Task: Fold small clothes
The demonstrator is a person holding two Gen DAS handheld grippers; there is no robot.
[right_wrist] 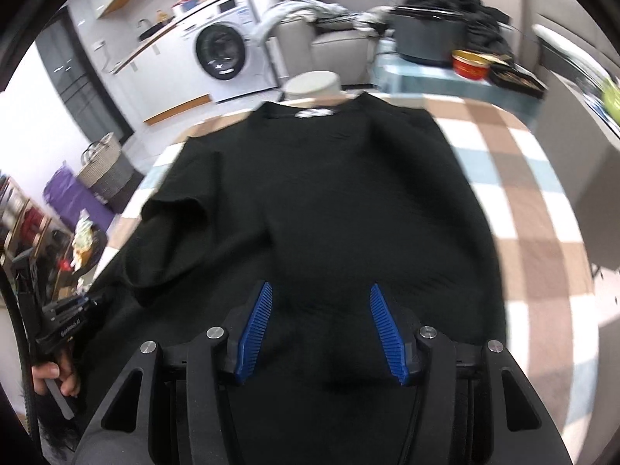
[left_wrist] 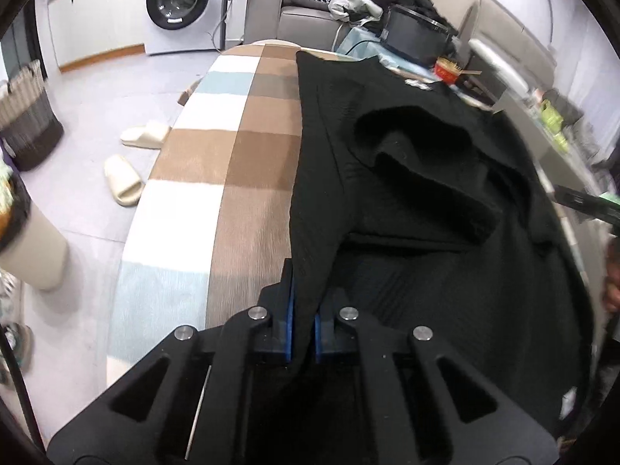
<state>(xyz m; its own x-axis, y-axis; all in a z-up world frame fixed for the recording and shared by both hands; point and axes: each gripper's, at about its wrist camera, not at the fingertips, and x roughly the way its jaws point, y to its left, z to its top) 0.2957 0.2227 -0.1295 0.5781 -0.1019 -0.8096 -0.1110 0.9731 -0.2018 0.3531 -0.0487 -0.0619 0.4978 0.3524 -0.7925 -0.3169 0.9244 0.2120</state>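
Pinching the near hem of the black T-shirt (left_wrist: 407,193) between blue pads: left gripper (left_wrist: 304,302), clamped | right gripper (right_wrist: 319,325) jaws apart over the shirt, nothing between them | shirt spread on checked tablecloth (left_wrist: 217,178), one sleeve (left_wrist: 418,162) folded inward, collar far side

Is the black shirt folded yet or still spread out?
Mostly spread: the black shirt lies flat on the checked cloth, only one sleeve flipped inward.

A lived-in home. A washing machine (left_wrist: 179,2) stands upper left. Beside it a grey sofa (left_wrist: 288,11); slippers (left_wrist: 133,157) lie on the floor.
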